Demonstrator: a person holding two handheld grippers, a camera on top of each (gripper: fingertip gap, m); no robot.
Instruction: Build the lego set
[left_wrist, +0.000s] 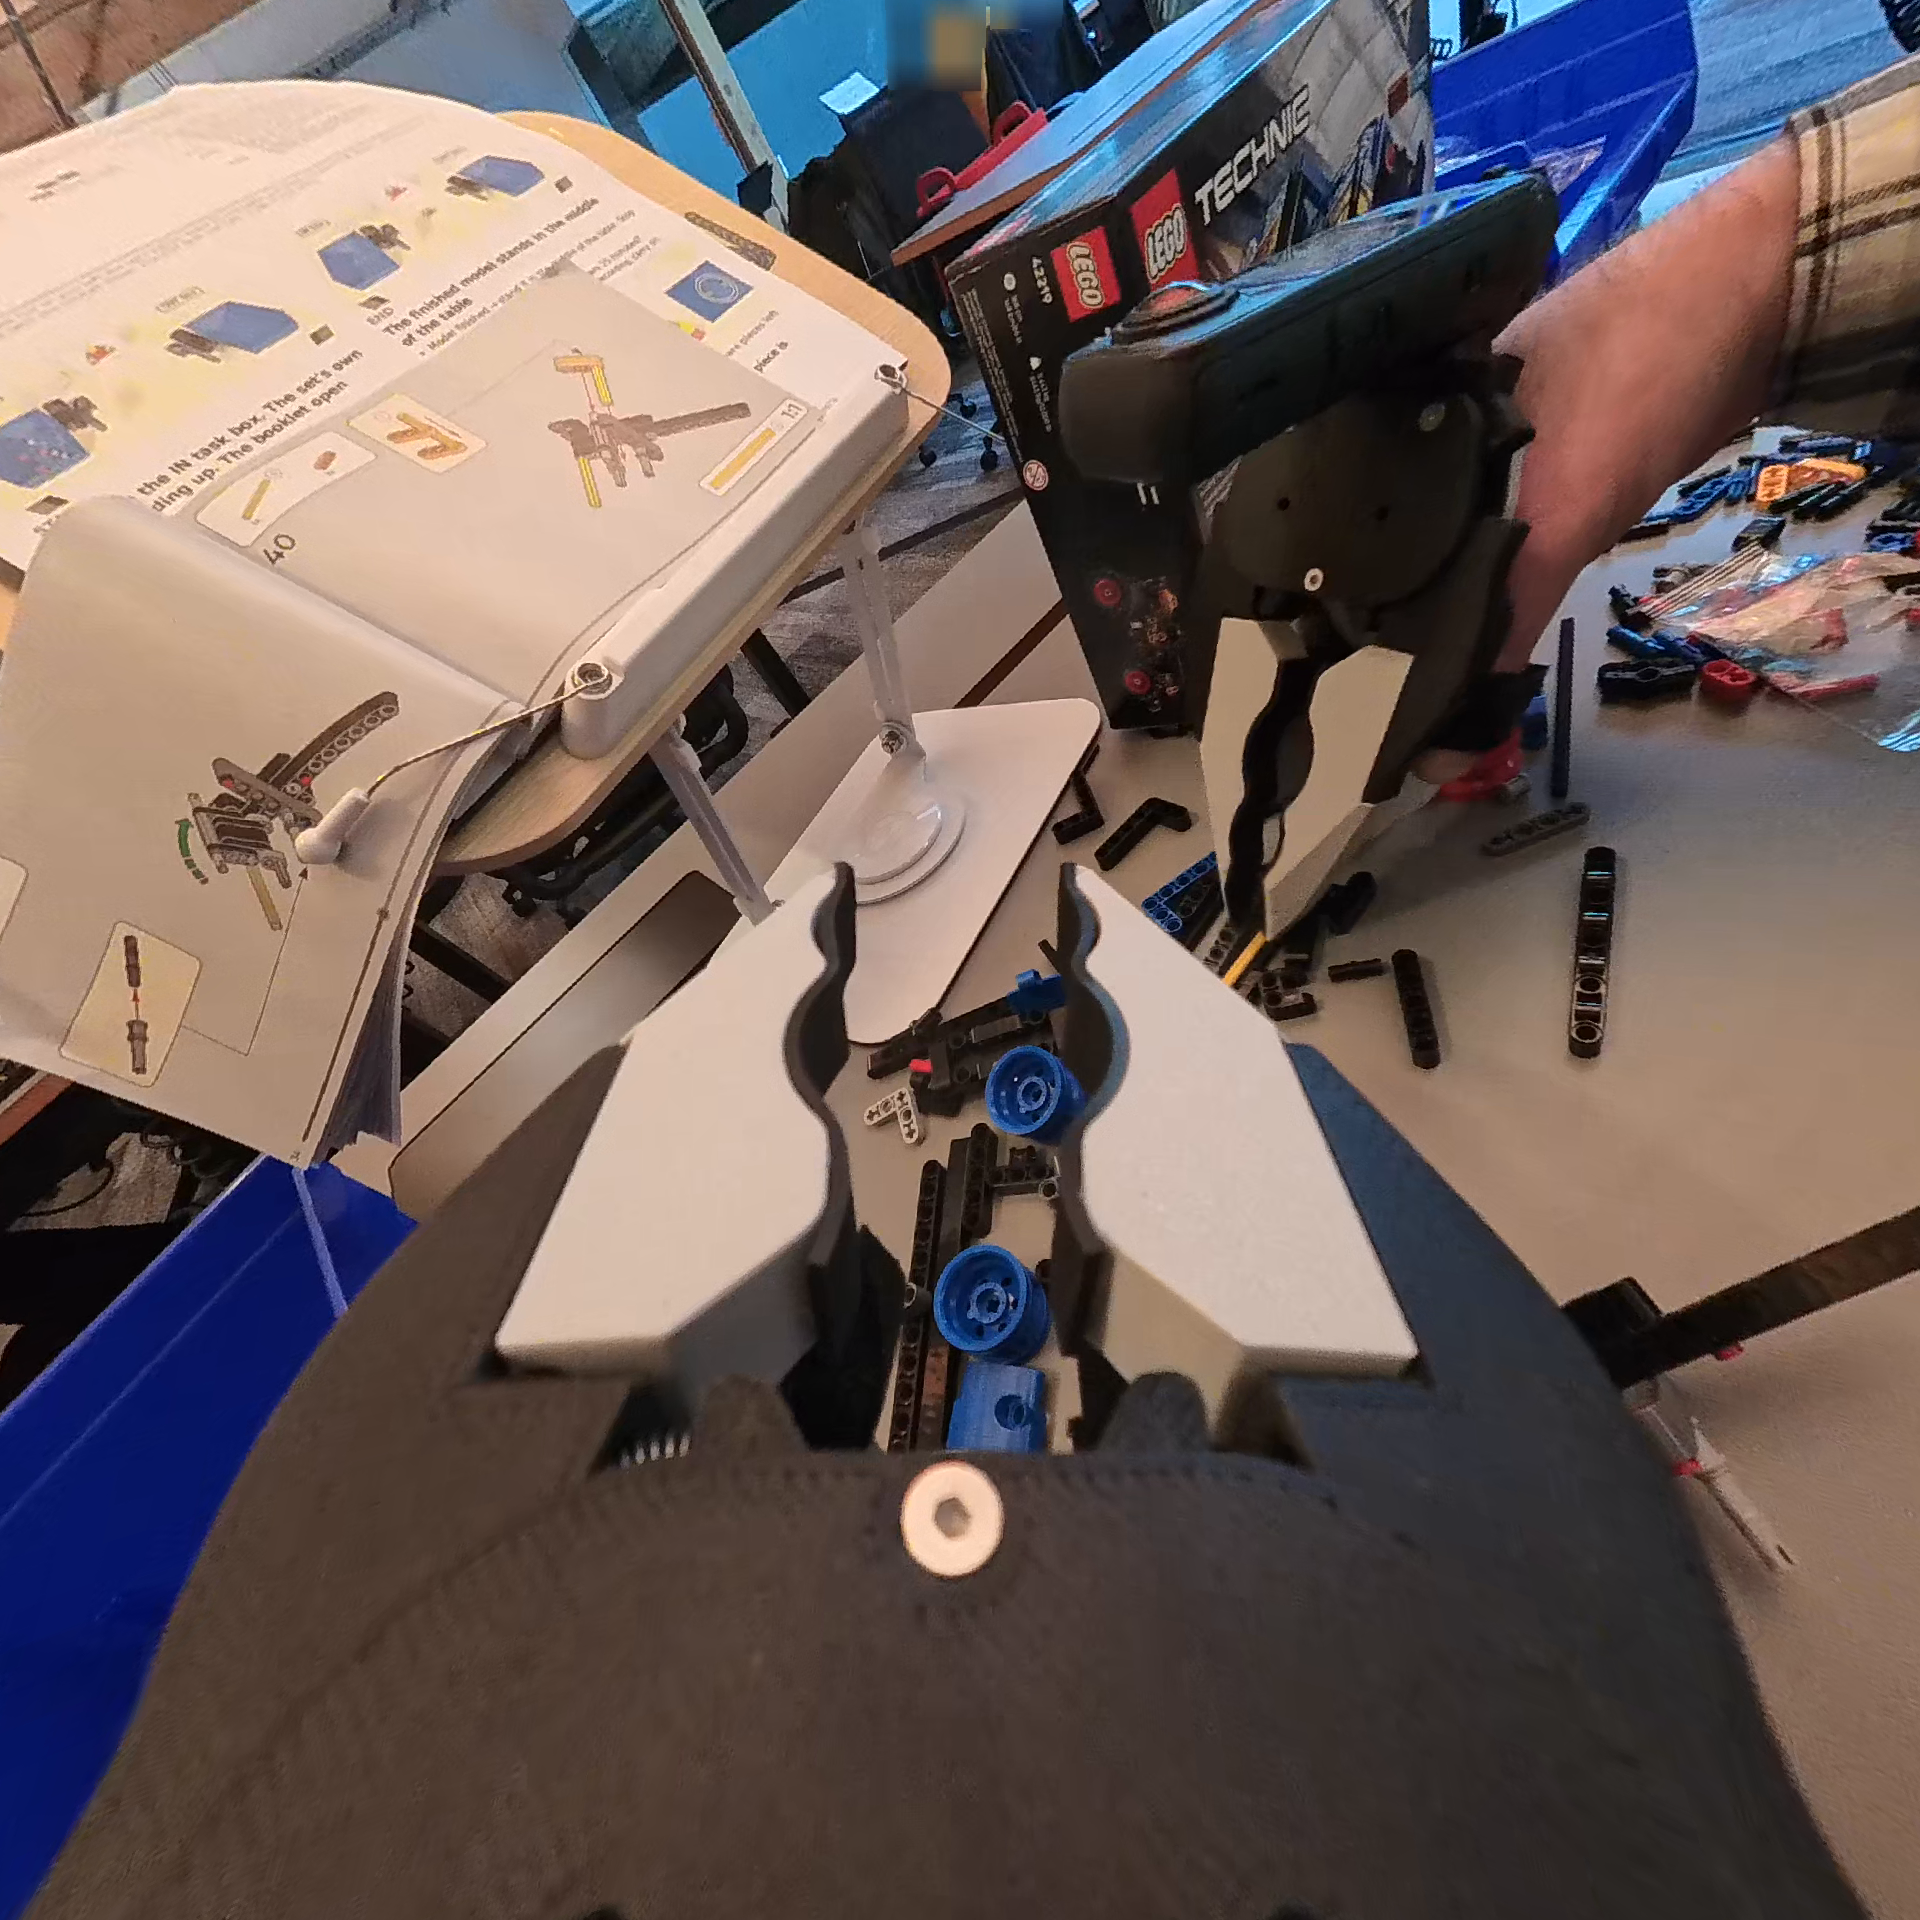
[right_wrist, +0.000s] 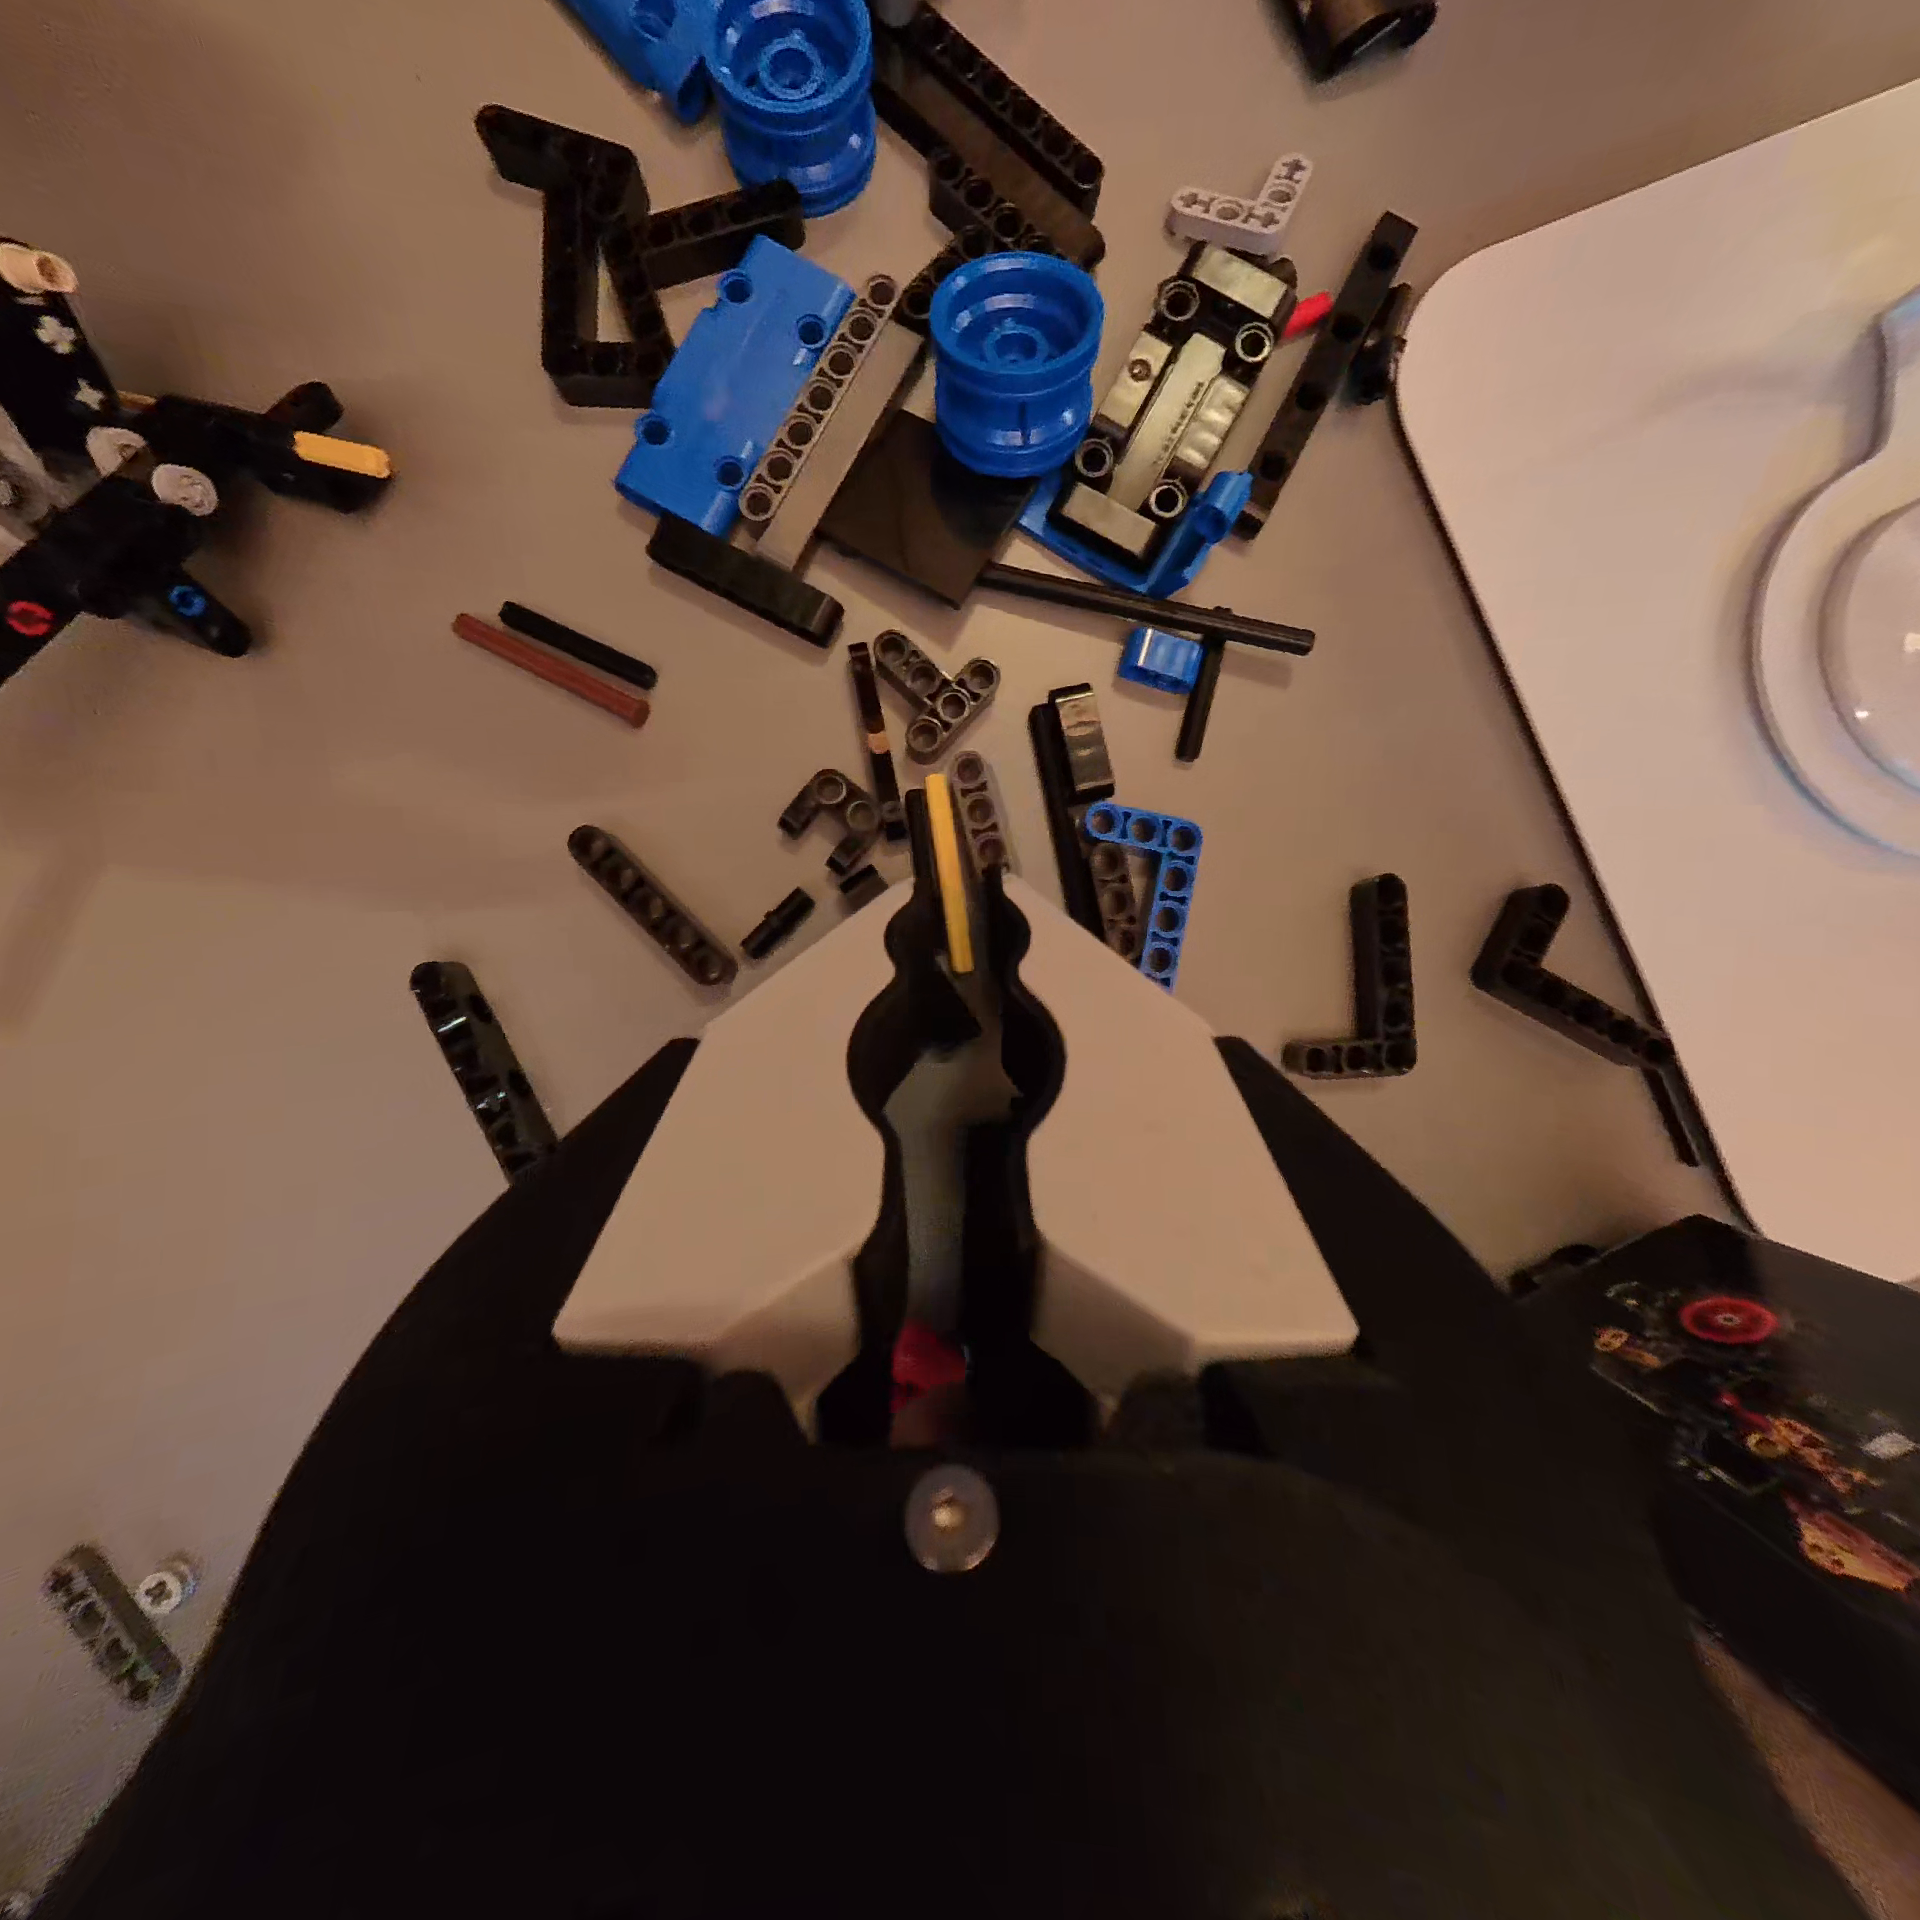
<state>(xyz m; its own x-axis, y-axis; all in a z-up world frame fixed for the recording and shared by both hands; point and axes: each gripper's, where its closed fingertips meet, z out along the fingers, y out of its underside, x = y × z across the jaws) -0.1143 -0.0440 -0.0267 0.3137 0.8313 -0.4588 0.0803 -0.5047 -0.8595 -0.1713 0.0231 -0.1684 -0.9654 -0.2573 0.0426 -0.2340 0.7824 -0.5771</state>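
My right gripper (right_wrist: 956, 909) is shut on a thin yellow axle (right_wrist: 951, 873), tips down close to the grey table (right_wrist: 260, 987) among small black pieces. It also shows in the left wrist view (left_wrist: 1262, 904), held by a hand, with the yellow axle (left_wrist: 1244, 958) at its tips. My left gripper (left_wrist: 958, 899) is open and empty above two blue wheel hubs (left_wrist: 1029, 1091) and black beams. A partly built black assembly (right_wrist: 114, 509) lies at the left of the right wrist view. The instruction booklet (left_wrist: 436, 488) stands open on a stand.
A blue panel (right_wrist: 727, 384), blue wheel hubs (right_wrist: 1013, 364) and black beams are piled ahead of the right gripper. The stand's white base (right_wrist: 1662, 468) is at the right. The set's black box (left_wrist: 1195, 312) stands behind. More loose parts and bags (left_wrist: 1766, 603) lie far right. A blue bin (left_wrist: 156, 1455) sits left. Some 15 centimetres of space lies between my two pairs of fingers.
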